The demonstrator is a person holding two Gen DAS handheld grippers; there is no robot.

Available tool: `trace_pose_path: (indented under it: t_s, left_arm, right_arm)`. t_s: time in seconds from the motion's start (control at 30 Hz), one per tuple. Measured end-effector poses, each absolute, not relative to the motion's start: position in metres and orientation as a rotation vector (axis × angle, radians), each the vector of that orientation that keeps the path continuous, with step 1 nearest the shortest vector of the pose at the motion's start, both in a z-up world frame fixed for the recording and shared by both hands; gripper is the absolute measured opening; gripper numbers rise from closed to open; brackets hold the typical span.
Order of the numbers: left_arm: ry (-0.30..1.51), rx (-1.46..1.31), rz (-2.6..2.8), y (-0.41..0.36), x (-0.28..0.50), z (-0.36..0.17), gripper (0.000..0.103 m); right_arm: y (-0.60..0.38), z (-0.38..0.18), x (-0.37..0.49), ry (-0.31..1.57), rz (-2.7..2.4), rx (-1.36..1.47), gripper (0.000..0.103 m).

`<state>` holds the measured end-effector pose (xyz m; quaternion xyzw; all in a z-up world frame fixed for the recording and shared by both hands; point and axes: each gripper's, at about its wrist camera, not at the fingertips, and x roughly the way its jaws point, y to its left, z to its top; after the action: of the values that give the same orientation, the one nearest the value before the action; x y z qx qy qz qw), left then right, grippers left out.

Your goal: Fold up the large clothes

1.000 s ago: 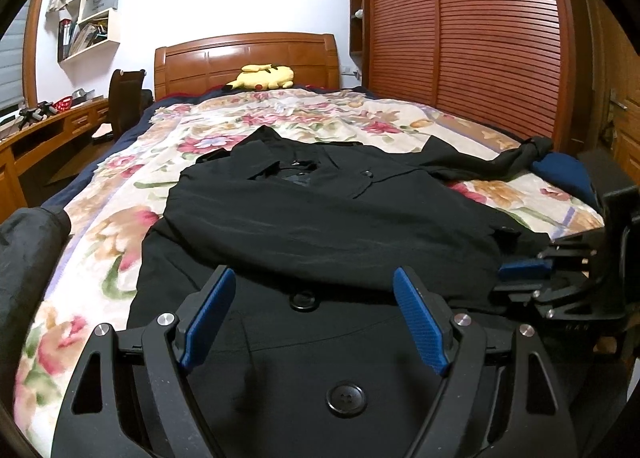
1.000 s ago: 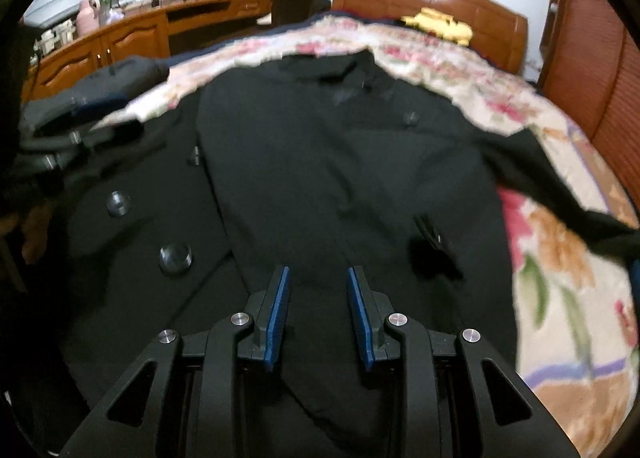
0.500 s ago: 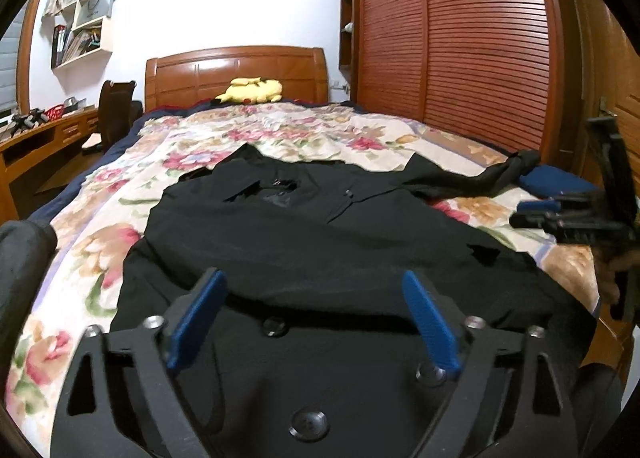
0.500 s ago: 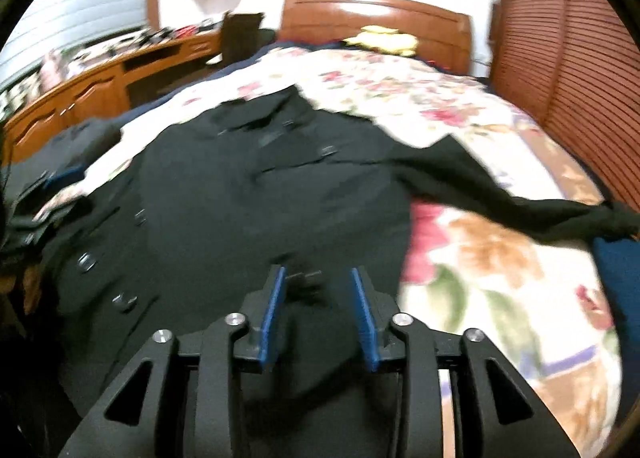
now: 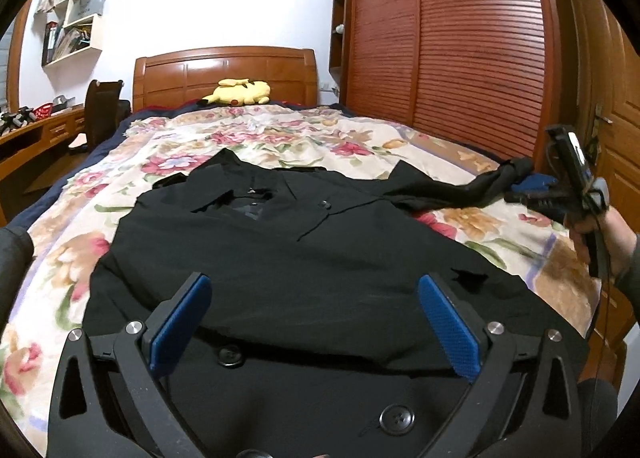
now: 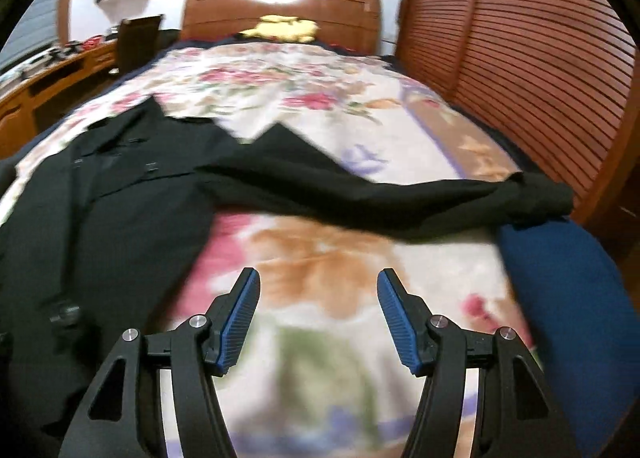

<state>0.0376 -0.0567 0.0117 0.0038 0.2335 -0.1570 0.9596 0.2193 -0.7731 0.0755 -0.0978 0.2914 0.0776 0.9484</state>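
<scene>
Black coat [image 5: 304,258] lies flat on the floral bedspread [image 6: 340,89], its sleeve [image 6: 400,193] stretched right to the bed edge. Left gripper [image 5: 316,322] and right gripper [image 6: 318,318] both spread, empty. Risk: sleeve cuff, bunched, may slip off edge or fold unevenly

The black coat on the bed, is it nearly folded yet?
Not nearly. Done: one side of the black coat looks folded over its front, above the buttons. In hand: nothing; the left gripper hovers over the coat with jaws open, and the right gripper is open over the flowery quilt. Left: the long sleeve stretched toward the wardrove side needs folding in, then the body folding up.
</scene>
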Motion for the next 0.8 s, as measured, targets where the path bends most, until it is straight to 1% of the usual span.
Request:
trace_pose_path:
  t_s: [0.2, 0.4, 0.8]
  left_arm:
    - [0.5, 0.012, -0.355, -0.077, 0.045, 0.006, 0.103]
    - [0.521, 0.051, -0.384, -0.095, 0.042, 0.0, 0.103]
    - [0.549, 0.053, -0.381, -0.096, 0.043, -0.005, 0.103]
  right_arm:
    - [-0.819, 0.101, 0.246, 0.549, 0.019, -0.179, 0.063]
    - [-0.855, 0.12, 0.268, 0.57, -0.08, -0.135, 0.065]
    - [-0.884, 0.108, 0.33, 0.663, -0.148, 0.064, 0.065]
